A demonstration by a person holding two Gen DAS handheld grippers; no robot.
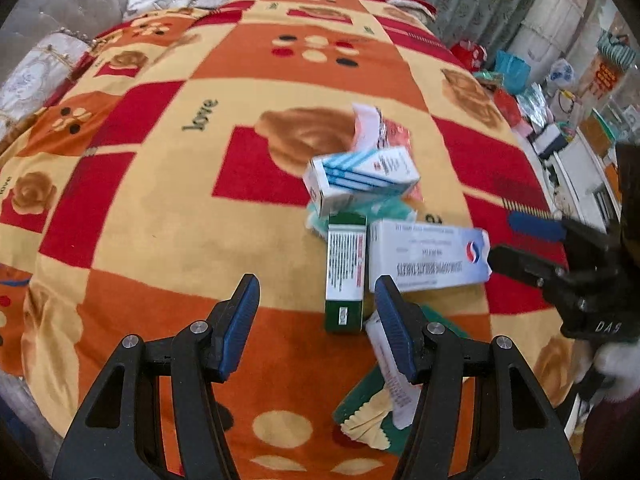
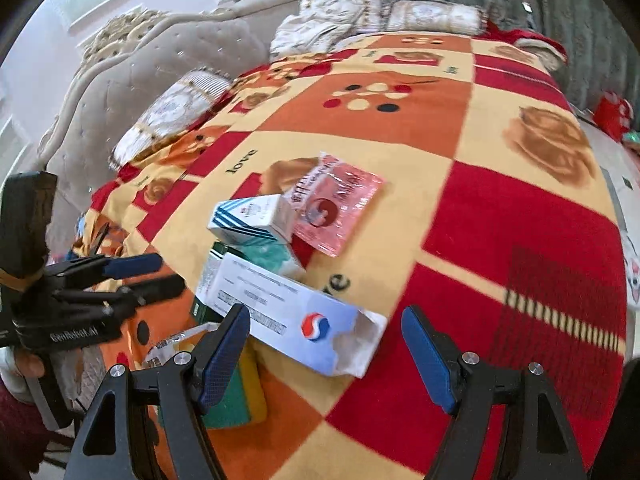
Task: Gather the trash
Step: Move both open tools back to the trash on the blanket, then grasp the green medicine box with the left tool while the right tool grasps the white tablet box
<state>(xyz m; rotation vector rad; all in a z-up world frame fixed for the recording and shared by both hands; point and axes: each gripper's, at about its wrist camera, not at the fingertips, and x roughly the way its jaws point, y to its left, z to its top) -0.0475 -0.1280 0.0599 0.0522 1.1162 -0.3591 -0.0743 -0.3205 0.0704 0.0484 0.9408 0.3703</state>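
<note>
- Your left gripper (image 1: 316, 320) has its jaws spread apart, with nothing between them. It hangs over the bed blanket (image 1: 160, 216), just to the side of the trash pile.
- The trash sits in one small heap on the blanket. In the left view it lies at about 1 o'clock from your left gripper.
- The green box (image 1: 346, 272) is the nearest piece to your left gripper. It lies flat, touching the big white box (image 1: 428, 256) beside it.
- A good move, I think, is to line the left jaws up across the short side of the green box, then come down slowly. That way the box should not slide away.
- The striped white box (image 1: 360, 178) rests on top of the heap at 12 o'clock. Leave it for later, or it may tumble.
- The pink wrapper (image 2: 336, 204) lies at the far edge of the heap, partly under the striped box. It looks thin and floppy, so pinch it at an edge.
- Your right gripper (image 2: 326, 356) also has its jaws spread wide and holds nothing. The open, torn end of the big white box sits between its fingers.
- That box looks empty and soft. Squeeze it gently so it does not crush and slip out.
- Keep your two grippers apart, since they are close over the same heap.
</note>
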